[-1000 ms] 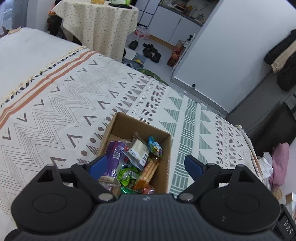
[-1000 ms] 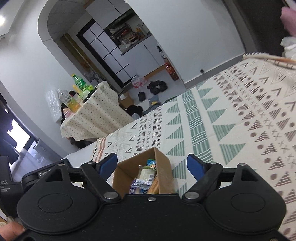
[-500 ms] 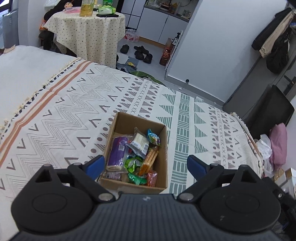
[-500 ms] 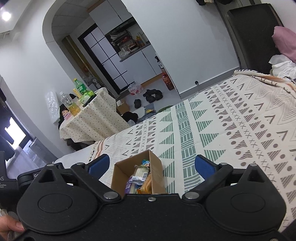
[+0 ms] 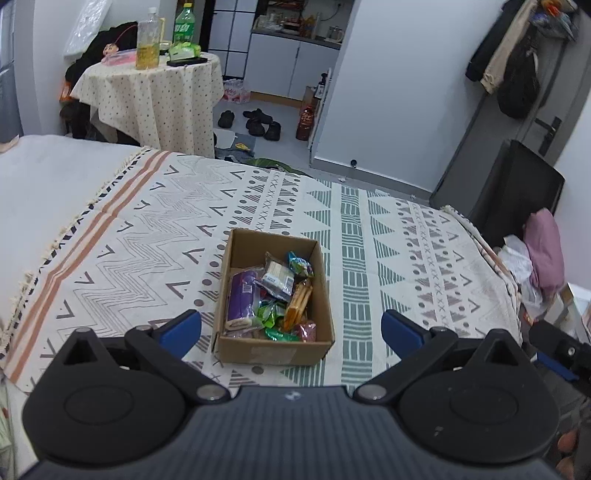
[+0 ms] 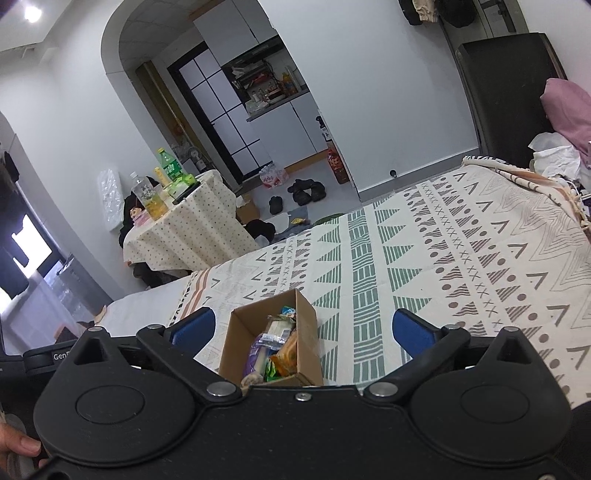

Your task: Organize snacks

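Left hand-held gripper (image 5: 291, 329): fingers spread wide with nothing between them; it hangs above the bed, just short of the near wall of the box.
Right hand-held gripper (image 6: 301, 328): also wide open and holding nothing; its blue fingertips (image 6: 408, 328) stand on either side of the box as this camera sees it, without touching it.
Cardboard box (image 5: 271, 351): open-topped, sitting flat on the blanket near the middle of the bed; the far end of its floor is bare cardboard.
Snacks in the box: a purple packet (image 5: 242, 299) lies along the left wall; a clear-wrapped pale biscuit pack (image 5: 277, 277) rests tilted on top at the centre; an orange packet of sticks (image 5: 300, 303) lies to the right of it; a small blue-green wrapper (image 5: 300, 264) sits near the far right wall; green wrappers (image 5: 269, 314) and a reddish foil piece (image 5: 307, 329) crowd the near end.
Blanket (image 5: 388, 258): cream with grey zigzags, green triangles and orange stripes, spread over a white bed (image 5: 48, 177).
Round desk (image 5: 155, 96): beyond the bed, under a dotted cloth, carrying a bottle of yellow liquid (image 5: 147, 40), a green bottle (image 5: 183, 24) and a dark phone (image 5: 186, 61).
Floor: dark shoes (image 5: 258, 120) lie near the kitchen doorway.
Bed's right edge: a pink cloth (image 5: 543, 251) and white crumpled bags are heaped beside it.
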Demonstrator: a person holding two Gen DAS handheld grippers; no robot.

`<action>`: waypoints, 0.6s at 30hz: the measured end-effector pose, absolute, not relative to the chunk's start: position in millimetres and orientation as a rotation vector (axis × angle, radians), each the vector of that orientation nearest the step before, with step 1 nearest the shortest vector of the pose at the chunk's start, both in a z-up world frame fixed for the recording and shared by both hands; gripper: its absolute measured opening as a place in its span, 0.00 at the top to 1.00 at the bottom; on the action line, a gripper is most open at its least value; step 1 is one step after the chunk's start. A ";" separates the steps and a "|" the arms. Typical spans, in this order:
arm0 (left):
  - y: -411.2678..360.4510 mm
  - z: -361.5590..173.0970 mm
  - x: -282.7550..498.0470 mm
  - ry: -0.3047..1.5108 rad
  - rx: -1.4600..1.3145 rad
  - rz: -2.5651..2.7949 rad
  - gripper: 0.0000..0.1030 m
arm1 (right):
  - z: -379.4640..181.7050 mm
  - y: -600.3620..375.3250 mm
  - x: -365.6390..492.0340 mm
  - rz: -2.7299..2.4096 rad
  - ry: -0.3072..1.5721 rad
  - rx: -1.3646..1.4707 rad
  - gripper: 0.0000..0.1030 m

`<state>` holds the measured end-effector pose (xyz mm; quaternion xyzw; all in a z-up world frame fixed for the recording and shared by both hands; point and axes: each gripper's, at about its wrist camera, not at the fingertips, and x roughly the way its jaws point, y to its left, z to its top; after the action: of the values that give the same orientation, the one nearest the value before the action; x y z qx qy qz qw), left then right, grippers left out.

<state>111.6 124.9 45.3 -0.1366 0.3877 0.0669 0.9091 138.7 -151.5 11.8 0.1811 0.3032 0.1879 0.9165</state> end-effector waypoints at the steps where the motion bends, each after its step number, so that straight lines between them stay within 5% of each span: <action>1: 123.4 46.1 107.6 0.801 -0.278 0.130 0.00 | 12.4 -152.1 134.9 0.389 0.625 0.366 0.00; 18: 90.0 42.4 46.2 0.803 -0.143 0.062 0.00 | 18.0 -177.5 74.1 0.371 0.619 0.288 0.00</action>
<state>46.2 90.0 42.4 -0.0698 0.3903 0.0304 0.9175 74.1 -177.5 18.0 0.1405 0.3017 0.1809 0.9255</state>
